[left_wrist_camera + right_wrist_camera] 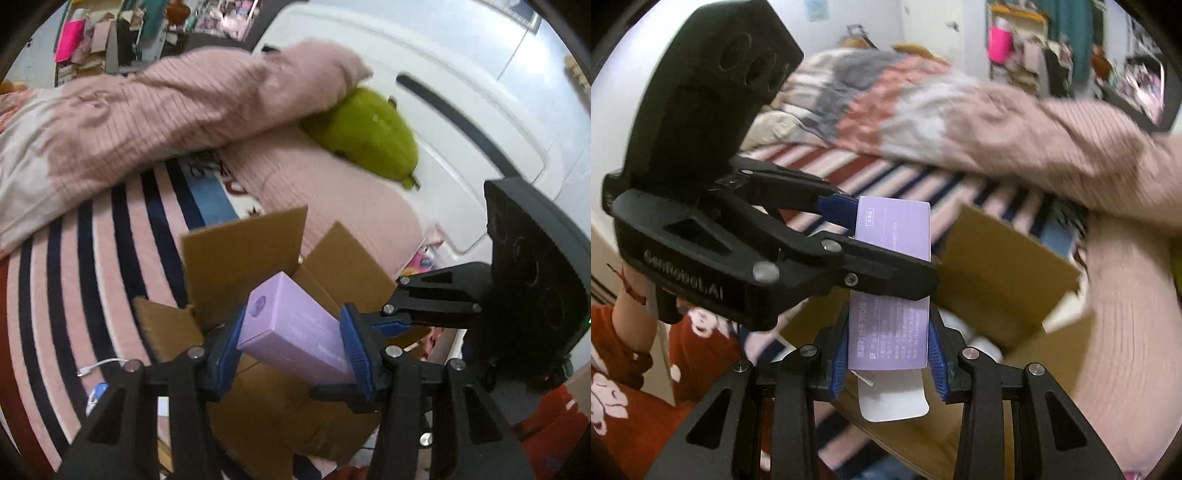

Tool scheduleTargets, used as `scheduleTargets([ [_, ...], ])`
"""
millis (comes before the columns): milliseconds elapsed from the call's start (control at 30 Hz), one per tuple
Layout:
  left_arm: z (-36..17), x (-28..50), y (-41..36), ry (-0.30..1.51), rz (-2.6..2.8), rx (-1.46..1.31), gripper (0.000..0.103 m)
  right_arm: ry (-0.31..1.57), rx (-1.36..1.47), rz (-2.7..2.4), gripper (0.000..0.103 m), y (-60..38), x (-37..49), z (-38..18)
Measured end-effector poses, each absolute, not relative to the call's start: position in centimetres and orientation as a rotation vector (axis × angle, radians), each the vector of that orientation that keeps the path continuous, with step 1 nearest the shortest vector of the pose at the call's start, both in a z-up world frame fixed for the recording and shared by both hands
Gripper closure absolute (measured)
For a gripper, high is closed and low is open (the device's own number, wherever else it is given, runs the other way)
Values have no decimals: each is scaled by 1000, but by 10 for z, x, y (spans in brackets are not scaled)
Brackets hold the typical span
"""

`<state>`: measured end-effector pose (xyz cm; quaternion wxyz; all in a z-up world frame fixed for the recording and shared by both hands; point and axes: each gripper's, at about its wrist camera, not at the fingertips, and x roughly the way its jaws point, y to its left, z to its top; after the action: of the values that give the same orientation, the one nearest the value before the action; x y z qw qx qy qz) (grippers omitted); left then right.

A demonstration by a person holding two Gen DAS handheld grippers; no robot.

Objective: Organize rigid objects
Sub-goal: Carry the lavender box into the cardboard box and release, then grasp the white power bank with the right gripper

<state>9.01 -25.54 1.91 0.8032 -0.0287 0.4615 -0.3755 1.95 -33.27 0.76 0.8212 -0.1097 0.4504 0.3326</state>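
Closest up, the left gripper (291,347) has its jaws clamped on a lilac box (295,325), and the right gripper (888,354) is pinched onto the same box's other end, white end flap hanging open. The box hangs above an open cardboard carton (243,254) sitting on the striped bed (110,258), with a green plush (365,133) further back.

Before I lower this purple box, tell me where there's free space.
Free: the striped bedspread left of the cardboard box, short of the white cable. Crowded: both grippers clamp the purple box; the pink blanket and green plush fill the far side.
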Motion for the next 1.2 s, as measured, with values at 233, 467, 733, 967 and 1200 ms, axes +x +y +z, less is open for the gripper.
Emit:
scheduleTargets([
  [233,8,88,-272,1046,-725,35,41,1051,-246,653,64,-345,31,-18],
  [467,42,63,-204,937,-606,18,33,964,-240,651,61,-334,21,-5],
  [733,47,26,-82,847,-351,34,29,817,-201,890,61,-247,-4,23],
  [967,0,4,-3,854,-270,-16,26,933,-293,1042,30,-140,-20,-29],
  [1200,-46,-7,36,909,-221,-58,25,1162,-270,899,27,-115,5,-115],
])
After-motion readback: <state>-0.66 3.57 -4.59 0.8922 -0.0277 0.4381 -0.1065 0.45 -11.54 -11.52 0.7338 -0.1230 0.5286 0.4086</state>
